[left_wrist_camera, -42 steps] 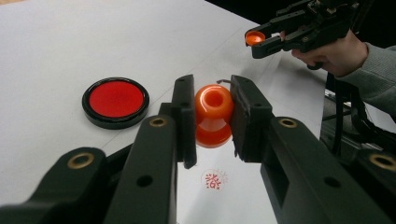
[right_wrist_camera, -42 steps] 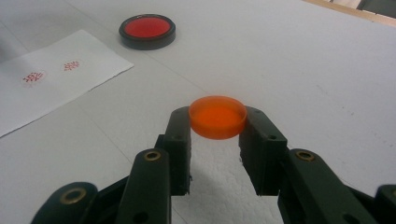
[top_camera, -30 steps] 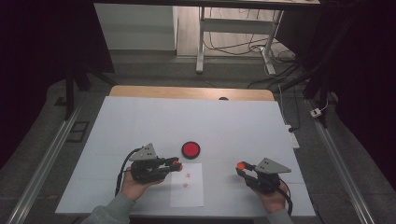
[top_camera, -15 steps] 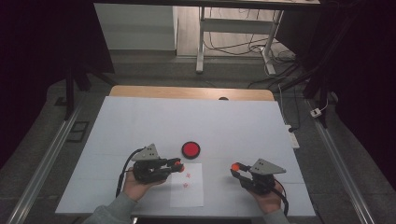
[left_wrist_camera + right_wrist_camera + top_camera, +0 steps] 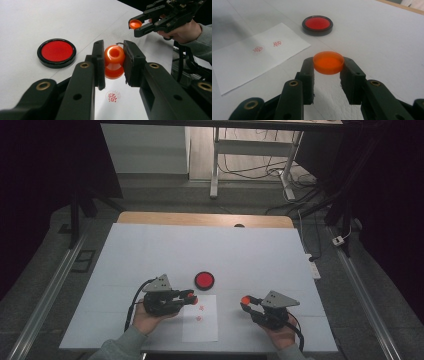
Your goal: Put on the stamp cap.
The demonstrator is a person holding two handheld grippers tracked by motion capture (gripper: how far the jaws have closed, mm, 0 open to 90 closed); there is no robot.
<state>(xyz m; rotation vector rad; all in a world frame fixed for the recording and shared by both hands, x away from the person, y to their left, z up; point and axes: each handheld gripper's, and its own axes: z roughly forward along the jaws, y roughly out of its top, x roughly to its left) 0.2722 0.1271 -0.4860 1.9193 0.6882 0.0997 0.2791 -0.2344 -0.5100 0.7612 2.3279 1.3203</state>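
My left gripper (image 5: 113,62) is shut on an orange stamp (image 5: 114,56) with a round knob, held just above a white paper (image 5: 201,322). In the high view this left gripper (image 5: 191,298) sits at the paper's top left corner. The paper carries two red stamp marks (image 5: 258,49). My right gripper (image 5: 327,71) is shut on the rim of a shallow orange cap (image 5: 328,62), and in the high view the right gripper (image 5: 246,300) hovers right of the paper. A round red ink pad (image 5: 204,280) in a black case lies open just beyond the paper.
The white table top (image 5: 200,250) stretches far beyond the ink pad, with a wooden edge (image 5: 200,219) at the back. Cables (image 5: 132,307) trail from both grippers toward the near edge. A power strip (image 5: 313,265) lies off the table's right side.
The right gripper with the cap has drifted slightly left toward the paper. The left gripper and the stamp have stayed put.
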